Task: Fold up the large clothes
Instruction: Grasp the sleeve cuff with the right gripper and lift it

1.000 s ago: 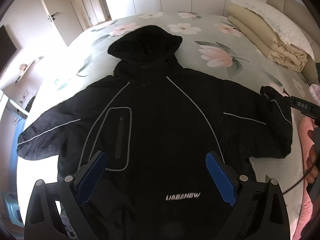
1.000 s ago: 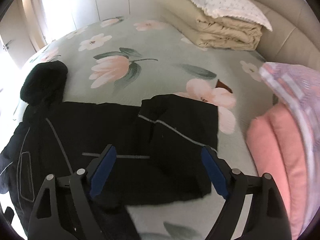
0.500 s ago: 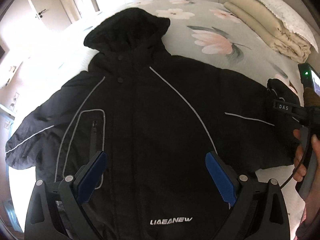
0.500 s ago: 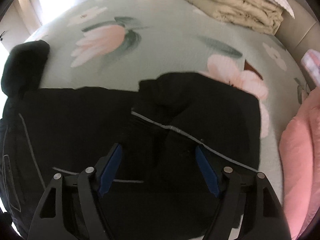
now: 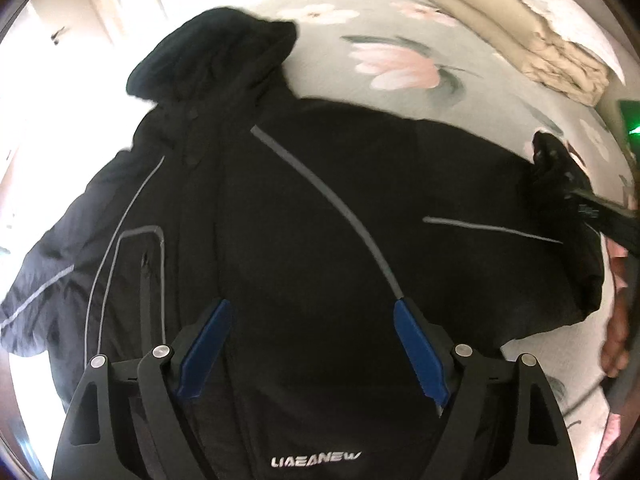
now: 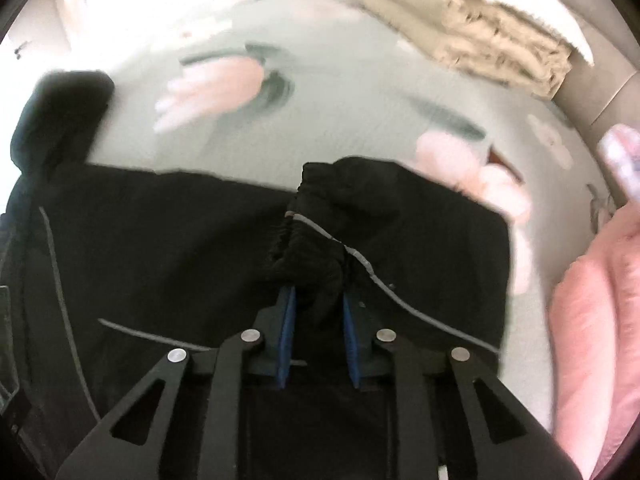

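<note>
Blue-padded fingers [image 6: 286, 332] of the right gripper [image 6: 316, 304] pinch the bunched cuff of the sleeve [image 6: 316, 256] of the black hooded padded jacket with grey piping [image 5: 300, 208]. This jacket lies front side up on the bed with pale green flowered sheet [image 5: 400, 92], its hood [image 5: 212, 52] pointing away. The fingers [image 5: 416, 348] of the left gripper [image 5: 308, 308] are spread wide above the jacket's chest and hold nothing. A folded beige blanket [image 6: 480, 44] lies at the far side of the bed, and folded pink cloth [image 6: 592, 320] lies at the right.
</note>
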`<state>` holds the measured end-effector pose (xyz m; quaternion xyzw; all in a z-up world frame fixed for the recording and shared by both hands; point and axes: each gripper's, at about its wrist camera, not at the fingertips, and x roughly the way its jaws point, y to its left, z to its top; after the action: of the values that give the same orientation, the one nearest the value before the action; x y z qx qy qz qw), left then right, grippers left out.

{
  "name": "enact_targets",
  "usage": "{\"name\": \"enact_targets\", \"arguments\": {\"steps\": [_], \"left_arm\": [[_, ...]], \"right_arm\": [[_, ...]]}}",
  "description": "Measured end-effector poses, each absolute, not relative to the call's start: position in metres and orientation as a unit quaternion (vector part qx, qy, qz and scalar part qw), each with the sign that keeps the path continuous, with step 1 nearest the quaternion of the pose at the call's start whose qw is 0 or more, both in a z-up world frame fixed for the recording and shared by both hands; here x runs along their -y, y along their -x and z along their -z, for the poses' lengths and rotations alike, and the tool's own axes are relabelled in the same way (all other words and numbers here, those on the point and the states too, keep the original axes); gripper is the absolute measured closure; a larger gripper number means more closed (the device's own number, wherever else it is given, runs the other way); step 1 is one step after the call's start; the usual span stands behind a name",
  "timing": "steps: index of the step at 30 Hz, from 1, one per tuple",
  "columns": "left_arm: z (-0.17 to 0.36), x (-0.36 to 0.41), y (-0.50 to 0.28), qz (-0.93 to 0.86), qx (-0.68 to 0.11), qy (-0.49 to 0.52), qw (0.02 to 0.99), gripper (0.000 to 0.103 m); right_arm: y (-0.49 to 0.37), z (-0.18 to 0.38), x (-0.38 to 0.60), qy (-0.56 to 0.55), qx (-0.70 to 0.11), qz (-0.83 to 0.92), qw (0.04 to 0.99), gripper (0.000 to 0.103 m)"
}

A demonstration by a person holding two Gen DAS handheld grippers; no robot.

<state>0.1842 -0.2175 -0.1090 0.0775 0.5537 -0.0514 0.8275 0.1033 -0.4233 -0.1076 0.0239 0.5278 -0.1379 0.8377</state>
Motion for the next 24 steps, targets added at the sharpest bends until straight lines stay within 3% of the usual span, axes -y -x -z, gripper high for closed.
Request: {"name": "enact_targets", "arguments": {"steps": [2, 4, 8, 15, 20, 24], "left_arm": [[0.106, 0.228, -0.186, 0.065, -0.550, -0.081, 0.828, 0.022], [0.106, 0.244, -0.192, 0.084, -0.546, -0.087, 0.829, 0.032], [0.109, 0.289, -0.203, 0.140, -0.541, -0.086, 0.825, 0.033], [0.136, 0.380, -0.202, 0.241, -0.552, -0.090, 0.793, 0.044], [0.168, 0.429, -0.197, 0.249, -0.557, -0.122, 0.783, 0.046], [0.188, 0.434, -0.199, 0.222, -0.571, -0.124, 0.780, 0.045]], "right_arm": [[-0.088, 0.079, 0.431, -0.009, -0.507, 0.146, 0.850, 0.080], [-0.073, 0.048, 0.446, 0.007, -0.482, 0.168, 0.860, 0.080], [-0.040, 0.005, 0.497, 0.015, -0.450, 0.239, 0.860, 0.080], [-0.001, 0.002, 0.571, 0.006, -0.455, 0.315, 0.833, 0.082], [0.018, -0.009, 0.599, -0.025, -0.437, 0.325, 0.838, 0.083], [0.014, 0.016, 0.606, -0.036, -0.465, 0.324, 0.823, 0.083]]}}
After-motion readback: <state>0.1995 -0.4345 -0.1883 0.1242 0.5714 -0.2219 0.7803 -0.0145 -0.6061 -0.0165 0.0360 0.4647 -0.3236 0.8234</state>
